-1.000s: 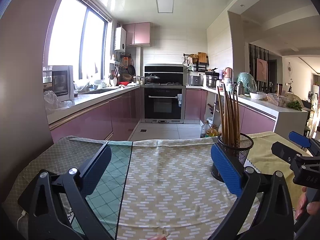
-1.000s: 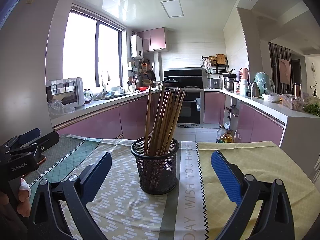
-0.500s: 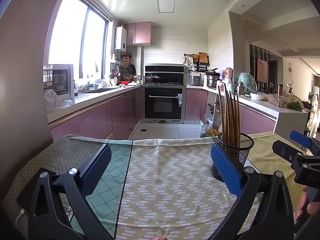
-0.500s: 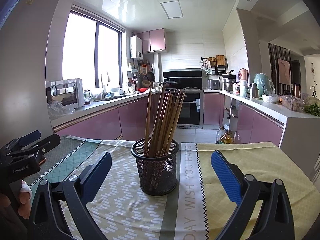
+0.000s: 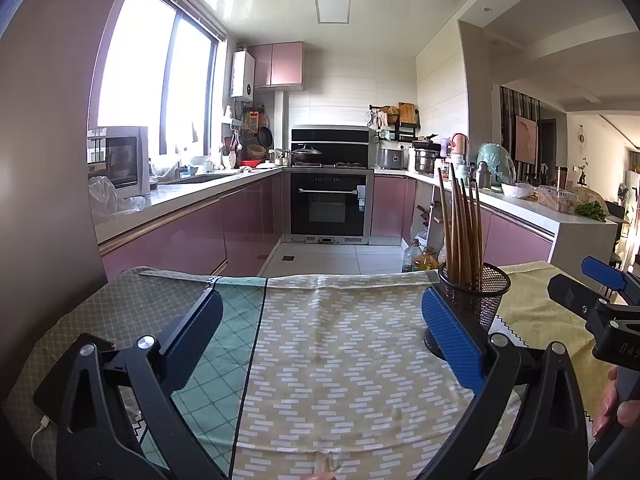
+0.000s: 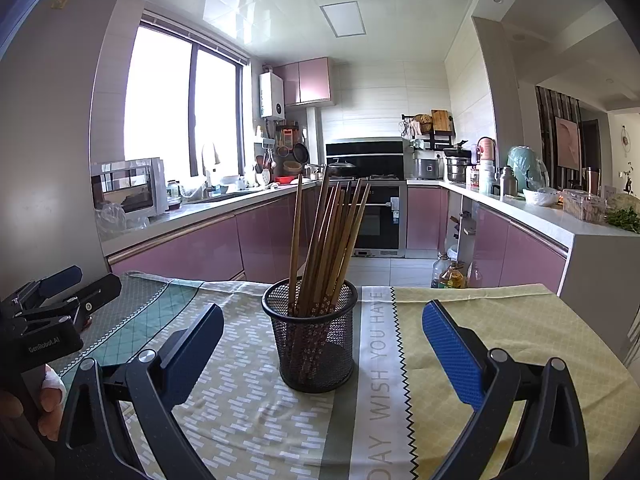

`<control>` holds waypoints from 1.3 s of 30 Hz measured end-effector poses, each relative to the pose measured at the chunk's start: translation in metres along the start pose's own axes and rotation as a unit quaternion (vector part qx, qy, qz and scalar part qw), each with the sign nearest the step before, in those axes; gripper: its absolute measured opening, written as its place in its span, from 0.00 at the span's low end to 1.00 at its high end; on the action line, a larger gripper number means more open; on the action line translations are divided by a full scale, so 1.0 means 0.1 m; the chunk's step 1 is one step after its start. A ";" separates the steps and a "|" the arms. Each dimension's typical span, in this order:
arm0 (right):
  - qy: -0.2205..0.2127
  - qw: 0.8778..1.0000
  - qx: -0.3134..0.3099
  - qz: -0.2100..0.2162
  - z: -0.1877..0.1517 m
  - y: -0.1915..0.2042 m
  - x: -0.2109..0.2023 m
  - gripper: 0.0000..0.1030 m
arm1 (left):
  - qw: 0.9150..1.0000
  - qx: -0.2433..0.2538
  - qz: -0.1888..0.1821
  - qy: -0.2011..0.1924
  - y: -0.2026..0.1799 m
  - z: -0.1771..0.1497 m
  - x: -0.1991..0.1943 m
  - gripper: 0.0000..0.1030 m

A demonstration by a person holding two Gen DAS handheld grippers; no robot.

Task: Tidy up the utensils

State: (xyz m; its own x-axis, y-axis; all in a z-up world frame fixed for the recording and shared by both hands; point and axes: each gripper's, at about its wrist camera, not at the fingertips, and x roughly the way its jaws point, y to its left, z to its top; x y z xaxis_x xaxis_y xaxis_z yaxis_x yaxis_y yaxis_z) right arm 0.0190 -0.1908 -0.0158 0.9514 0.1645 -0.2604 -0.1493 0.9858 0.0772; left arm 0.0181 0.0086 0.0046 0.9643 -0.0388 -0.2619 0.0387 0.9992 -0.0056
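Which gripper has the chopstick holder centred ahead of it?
The right gripper: the mesh holder sits between its fingers' line; the left gripper faces bare cloth.

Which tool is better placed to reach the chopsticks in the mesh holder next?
Probably the right tool: the mesh holder with its chopsticks sits centred ahead between its open fingers. The left tool faces bare tablecloth.

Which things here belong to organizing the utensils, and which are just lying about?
Job: chopsticks; mesh holder; left gripper and right gripper, both open.
Lying about: tablecloth; oil bottles; microwave; countertop pots.
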 end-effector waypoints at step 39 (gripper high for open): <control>0.004 1.000 0.003 -0.002 0.01 0.00 0.03 0.94 | 1.000 -0.003 0.008 0.005 -0.01 -0.02 0.03 0.95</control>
State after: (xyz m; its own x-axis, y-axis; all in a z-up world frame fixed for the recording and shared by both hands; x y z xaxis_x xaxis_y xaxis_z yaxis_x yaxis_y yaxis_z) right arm 0.0217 -0.1902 -0.0151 0.9496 0.1618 -0.2684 -0.1448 0.9860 0.0822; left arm 0.0199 0.0077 0.0015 0.9622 -0.0236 -0.2712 0.0224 0.9997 -0.0074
